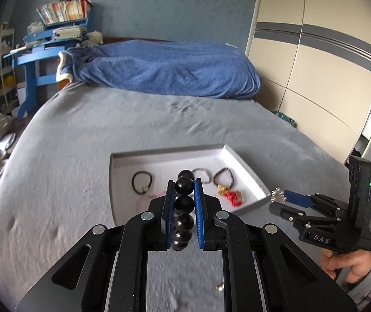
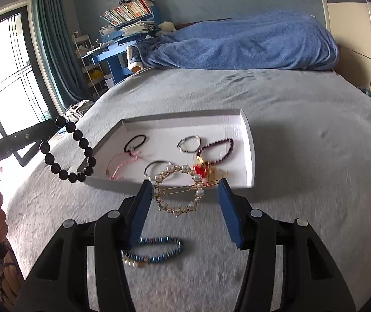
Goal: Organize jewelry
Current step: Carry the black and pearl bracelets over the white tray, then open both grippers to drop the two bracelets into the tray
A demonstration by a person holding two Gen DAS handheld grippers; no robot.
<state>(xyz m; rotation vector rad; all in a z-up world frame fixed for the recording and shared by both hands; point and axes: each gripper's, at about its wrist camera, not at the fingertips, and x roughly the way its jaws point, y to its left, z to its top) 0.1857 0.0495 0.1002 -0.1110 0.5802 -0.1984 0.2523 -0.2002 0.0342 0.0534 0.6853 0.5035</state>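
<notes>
The black bead bracelet is clamped between the blue pads of my left tool, jaws nearly closed on one bead; in the right wrist view the strand hangs in a loop off the tool tip, above the near left corner of the white tray. The pearl ring hair clip sits between the fingers of my right tool, jaws about half open. Its left edge meets the left pad and its gold pin reaches the right pad, so I read it as gripped across its width, held clear of the bed.

The tray rests on the grey bedspread. Inside it lie a black hair tie, a pink cord, two silver rings, a dark red bead bracelet and a red and gold charm, which is blurred.

Outside the tray, on the bedspread beneath my right tool, lie a blue bead bracelet and a few pearls touching it. A small gold piece lies on the bedspread below my left tool.

A folded blue blanket lies at the far end of the bed.
</notes>
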